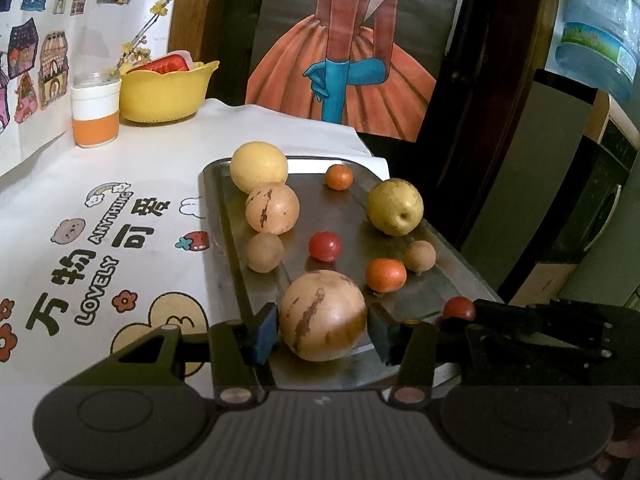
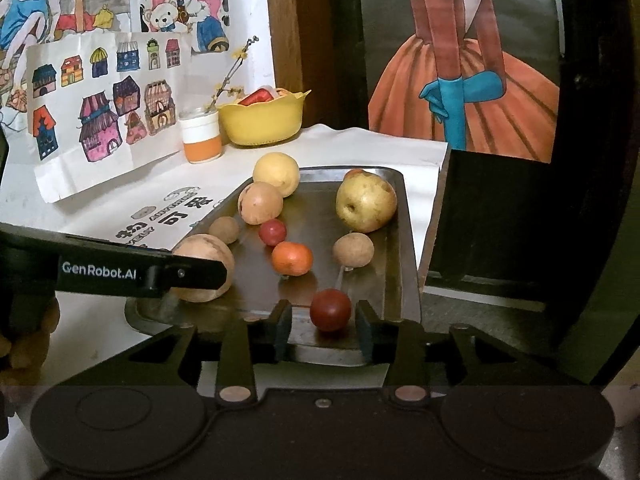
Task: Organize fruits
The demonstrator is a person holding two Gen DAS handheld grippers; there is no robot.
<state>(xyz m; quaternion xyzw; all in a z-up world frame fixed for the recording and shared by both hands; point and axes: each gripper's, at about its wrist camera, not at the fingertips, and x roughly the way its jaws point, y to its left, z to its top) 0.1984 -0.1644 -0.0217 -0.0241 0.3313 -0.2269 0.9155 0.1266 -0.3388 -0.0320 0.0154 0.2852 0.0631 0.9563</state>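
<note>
Left wrist view shows the metal tray (image 1: 224, 216) on the white printed tablecloth (image 1: 120, 176), and my left gripper (image 1: 322, 330) sits at its near end with both pads against the big tan striped fruit (image 1: 322, 314), grasping it. Farther up the tray lie a yellow fruit (image 1: 259, 167), a second striped fruit (image 1: 272, 208), a pear (image 1: 395, 207), two oranges and small brown fruits. From the right wrist view, my right gripper (image 2: 323, 332) is spread wide around a small red tomato (image 2: 330, 309) at the tray's near edge, its fingers not touching it.
</note>
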